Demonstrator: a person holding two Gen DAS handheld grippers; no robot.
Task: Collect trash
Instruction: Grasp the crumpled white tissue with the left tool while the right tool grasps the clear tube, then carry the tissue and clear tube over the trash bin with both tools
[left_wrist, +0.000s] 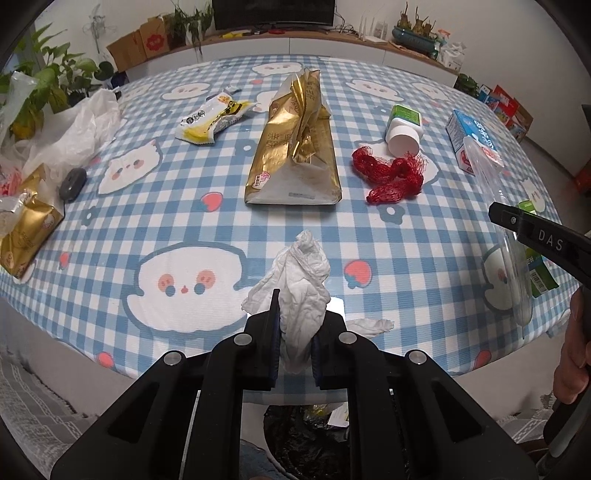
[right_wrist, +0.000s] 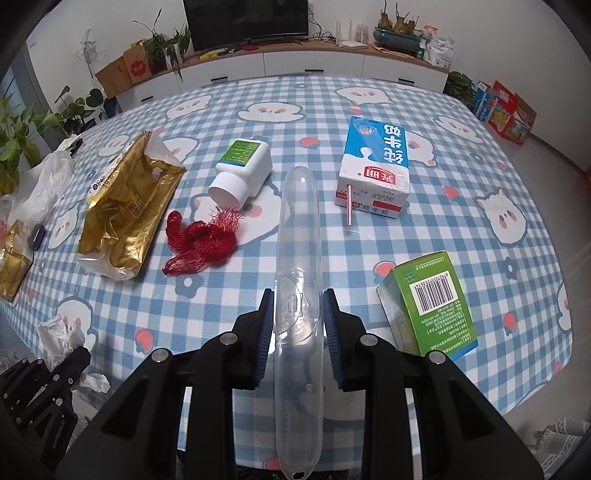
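The dark, round waste bin, lined with a black bag, stands on the floor against the near edge of the table, partly hidden behind the left gripper; a yellow wrapper and a scrap of white paper show inside it.

The left gripper has its jaws nearly closed on a crumpled white paper tissue, soft and creased, which bulges up above the blue pads. A smaller torn shred of tissue lies on the cloth just beside it.

The right gripper is clamped on a long, clear, rigid plastic case with rounded ends, gripped around its middle so that both ends stick out beyond the fingers.

The table wears a blue-and-white checked cloth printed with cartoon faces and strawberries. On it lies a torn-open, crinkled gold foil bag, lying flat. A bunched red plastic mesh net sits beside a squat white plastic bottle with a green label and wide white cap, tipped on its side. A blue-and-white milk carton lies on its side with a thin pink straw poking from it. A green cardboard box with a barcode rests tilted near the right edge. Further left are a white-and-yellow snack wrapper, a thin, rumpled white plastic bag, a small gold foil packet and a dark grey oval object.
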